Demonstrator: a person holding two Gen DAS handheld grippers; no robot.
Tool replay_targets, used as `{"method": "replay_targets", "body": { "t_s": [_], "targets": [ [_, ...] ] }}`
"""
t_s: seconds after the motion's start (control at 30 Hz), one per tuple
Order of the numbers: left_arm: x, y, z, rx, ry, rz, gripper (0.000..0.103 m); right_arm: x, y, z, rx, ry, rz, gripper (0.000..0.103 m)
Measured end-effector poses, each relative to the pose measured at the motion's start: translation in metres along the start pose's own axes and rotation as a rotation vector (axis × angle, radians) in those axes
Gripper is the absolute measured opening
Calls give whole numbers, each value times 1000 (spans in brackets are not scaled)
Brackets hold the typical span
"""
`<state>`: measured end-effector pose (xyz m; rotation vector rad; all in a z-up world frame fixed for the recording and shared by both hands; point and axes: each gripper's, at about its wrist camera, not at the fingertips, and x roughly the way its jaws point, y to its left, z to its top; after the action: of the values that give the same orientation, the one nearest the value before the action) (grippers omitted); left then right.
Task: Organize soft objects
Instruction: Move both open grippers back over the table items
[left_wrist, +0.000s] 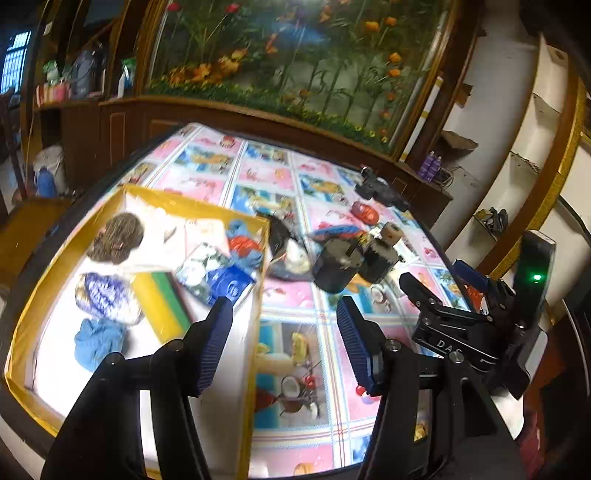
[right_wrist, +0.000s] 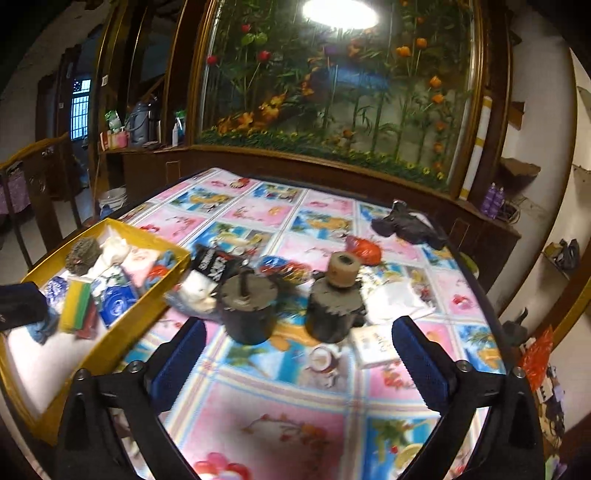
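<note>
Both claws (left_wrist: 284, 343) (right_wrist: 299, 365) apart, empty.

Yellow-rimmed box (right_wrist: 110, 332) cut off, left edge

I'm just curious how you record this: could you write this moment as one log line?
left gripper: open, empty | right gripper: open, empty | yellow box: holds soft items | two dark cylinders: on tablecloth

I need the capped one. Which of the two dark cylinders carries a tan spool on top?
The right-hand dark cylinder, nearer the white packet; the left cylinder shows only a thin stub.
</note>
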<state>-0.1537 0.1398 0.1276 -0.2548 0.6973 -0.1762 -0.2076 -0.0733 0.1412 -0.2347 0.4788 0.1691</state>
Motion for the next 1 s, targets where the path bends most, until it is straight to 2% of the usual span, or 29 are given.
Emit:
{"method": "replay_targets", "body": {
  "t_s": [0.07, 0.1, 0.23, 0.4, 0.6, 0.73, 0.83, 0.9, 1.0],
  "targets": [
    [3, -9, 1, 35, -9, 11, 81, 6, -11, -3, 10, 7, -3, 102],
    [7, -11, 2, 40, -1, 4, 83, 10, -17, -4, 19, 12, -4, 102],
    [34, -17, -2, 11, 102, -72, 83, 34, -44, -5, 93, 51, -22, 102],
    [57, -36, -10, 60, 166, -69, 83, 63, -84, -5, 192, 93, 8, 102],
    [81, -48, -5, 98, 194, -44, 83, 93, -131, -22, 383, 155, 66, 102],
    [94, -56, 9, 108, 178, -52, 83, 95, -151, -26, 466, 153, 92, 102],
    [104, -64, 19, 132, 151, -31, 83, 95, -153, -29, 479, 154, 93, 102],
    [116, -65, 24, 132, 160, -14, 83, 97, -152, -28, 467, 158, 92, 102],
    [132, -59, 26, 81, 194, -52, 83, 92, -143, -29, 449, 161, 92, 102]
  ]
}}
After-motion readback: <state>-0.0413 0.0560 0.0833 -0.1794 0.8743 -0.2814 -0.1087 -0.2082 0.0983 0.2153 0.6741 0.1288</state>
